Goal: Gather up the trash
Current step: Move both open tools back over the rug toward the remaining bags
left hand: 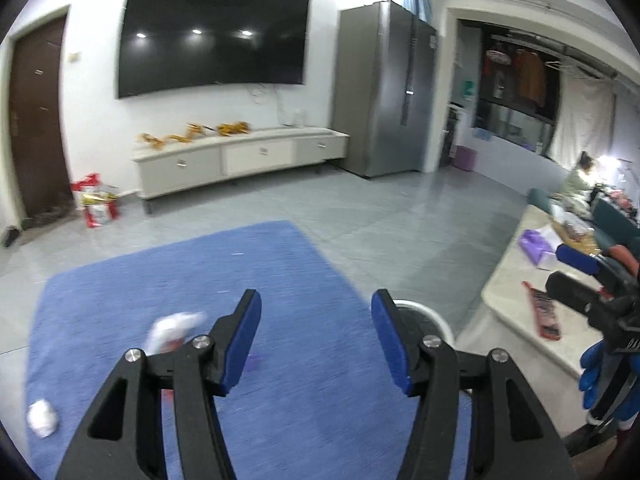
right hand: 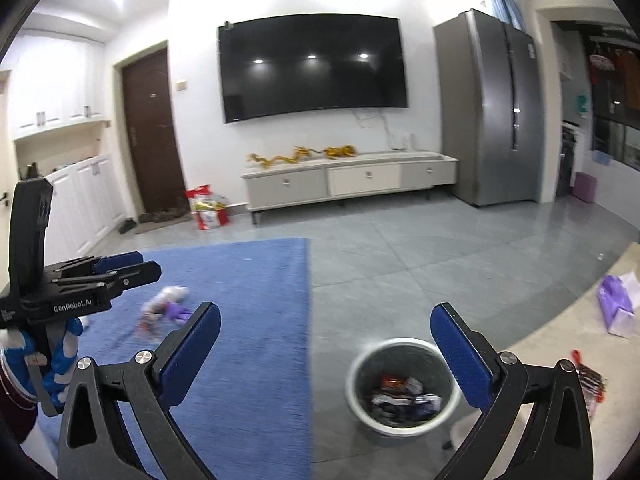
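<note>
Hovering over a blue rug (left hand: 168,292): left gripper (left hand: 316,320), jaws apart, nothing between the blue pads. Held above the floor just past the rug edge: right gripper (right hand: 326,340), jaws spread very wide, also empty. Gripping each handle, a hand in a blue glove (right hand: 60,356). Standing on the grey tiles below the right gripper, just beside the rug: a round bin (right hand: 402,392), upright, with mixed wrappers already inside. Lying on the rug to the left: a blurred bundle of trash (right hand: 166,308), white with something purple and red, well apart from the bin. Nearer the rug's left edge, a small white crumpled paper (left hand: 42,418). At the right, a pale table (left hand: 516,300) with a red wrapper (left hand: 542,312) and a purple tissue pack (right hand: 616,308) on it. Farther back, against the white wall: a low cabinet (right hand: 348,182), a dark TV (right hand: 314,66) above, a steel fridge (right hand: 488,108) to the right, a brown door (right hand: 150,132) to the left.
</note>
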{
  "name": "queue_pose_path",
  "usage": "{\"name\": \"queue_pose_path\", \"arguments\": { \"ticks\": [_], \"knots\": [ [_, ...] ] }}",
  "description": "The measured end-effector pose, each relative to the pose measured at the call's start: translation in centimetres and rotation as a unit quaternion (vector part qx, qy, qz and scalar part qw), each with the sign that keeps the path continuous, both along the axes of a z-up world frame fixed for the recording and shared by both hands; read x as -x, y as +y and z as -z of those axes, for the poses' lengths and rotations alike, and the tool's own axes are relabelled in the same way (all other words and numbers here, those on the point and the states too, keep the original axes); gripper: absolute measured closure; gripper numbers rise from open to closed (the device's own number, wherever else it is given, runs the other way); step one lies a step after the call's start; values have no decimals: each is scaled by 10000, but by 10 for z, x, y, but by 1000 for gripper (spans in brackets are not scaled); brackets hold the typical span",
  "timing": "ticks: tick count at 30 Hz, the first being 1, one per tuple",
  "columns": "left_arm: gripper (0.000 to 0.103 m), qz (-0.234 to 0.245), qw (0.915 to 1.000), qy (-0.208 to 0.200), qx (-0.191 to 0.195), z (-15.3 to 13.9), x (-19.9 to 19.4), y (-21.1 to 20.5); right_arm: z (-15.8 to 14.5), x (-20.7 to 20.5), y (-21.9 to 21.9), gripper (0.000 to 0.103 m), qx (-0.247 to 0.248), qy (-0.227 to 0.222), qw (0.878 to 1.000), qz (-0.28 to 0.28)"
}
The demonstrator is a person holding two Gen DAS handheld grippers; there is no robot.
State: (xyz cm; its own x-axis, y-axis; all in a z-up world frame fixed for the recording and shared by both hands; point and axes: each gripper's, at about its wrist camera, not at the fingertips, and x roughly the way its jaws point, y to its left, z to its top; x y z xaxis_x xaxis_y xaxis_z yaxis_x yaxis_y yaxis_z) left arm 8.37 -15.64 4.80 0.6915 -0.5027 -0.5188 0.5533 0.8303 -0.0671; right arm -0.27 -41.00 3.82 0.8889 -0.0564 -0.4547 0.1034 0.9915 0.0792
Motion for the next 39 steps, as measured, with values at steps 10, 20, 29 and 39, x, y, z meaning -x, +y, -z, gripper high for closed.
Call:
{"name": "queue_pose_path", "arguments": {
  "ticks": [10, 20, 29, 39],
  "knots": [
    [45, -988, 9951, 16, -38, 13, 11, 101, 12, -39, 84, 0, 29, 347, 9955, -885],
    [39, -1454, 9893, 89, 60, 29, 17, 161, 17, -63, 164, 6, 192, 472, 9863, -1572],
    [39, -1588, 9869, 273, 112, 40, 4, 178, 24, -79, 198, 24, 415, 676, 9784, -1908],
    [39, -1715, 9836, 552, -23, 63, -23, 191, 50, -101, 207, 28, 341, 982, 9725, -2083]
  ]
}}
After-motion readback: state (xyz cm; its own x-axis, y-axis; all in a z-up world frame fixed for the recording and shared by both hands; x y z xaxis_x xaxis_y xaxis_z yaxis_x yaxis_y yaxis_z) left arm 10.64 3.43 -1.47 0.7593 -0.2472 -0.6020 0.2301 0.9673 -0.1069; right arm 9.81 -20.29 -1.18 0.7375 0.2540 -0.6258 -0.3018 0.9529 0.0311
